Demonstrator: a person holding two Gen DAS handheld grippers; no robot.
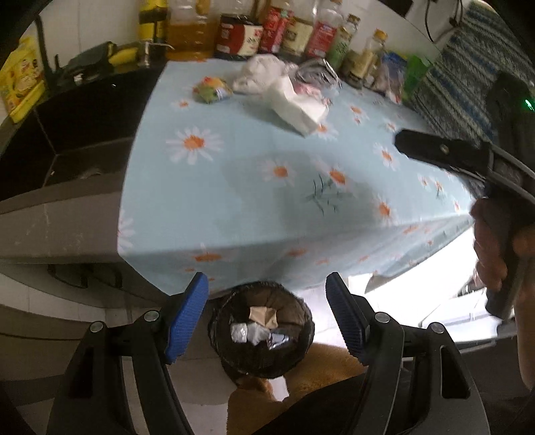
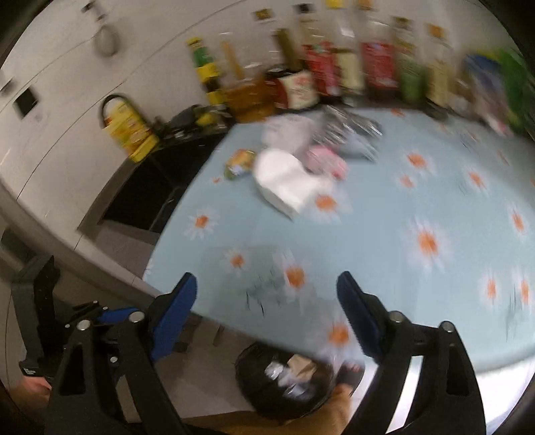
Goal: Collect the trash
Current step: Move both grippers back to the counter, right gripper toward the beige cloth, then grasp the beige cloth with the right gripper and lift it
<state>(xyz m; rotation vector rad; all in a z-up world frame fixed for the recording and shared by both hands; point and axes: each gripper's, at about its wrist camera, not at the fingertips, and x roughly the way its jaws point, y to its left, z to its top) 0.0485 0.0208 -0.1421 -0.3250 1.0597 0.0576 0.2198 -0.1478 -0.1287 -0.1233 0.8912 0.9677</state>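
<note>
A black-lined trash bin (image 1: 262,329) stands on the floor below the table's front edge, holding crumpled paper and foil; it also shows in the right wrist view (image 2: 284,381). My left gripper (image 1: 267,314) is open and empty above the bin. My right gripper (image 2: 267,311) is open and empty over the table's front edge; it shows in the left wrist view (image 1: 444,150). Trash lies at the far side of the table: a white tissue pack (image 1: 297,107), a crumpled white bag (image 1: 259,72), a green-yellow wrapper (image 1: 210,88) and a clear crinkled wrapper (image 1: 317,73).
The table has a light blue daisy cloth (image 1: 254,187). Bottles and jars (image 1: 274,30) line its back edge. A black sink and counter (image 1: 67,127) lie to the left, with a yellow box (image 1: 20,80). A striped cloth (image 1: 468,77) hangs at right.
</note>
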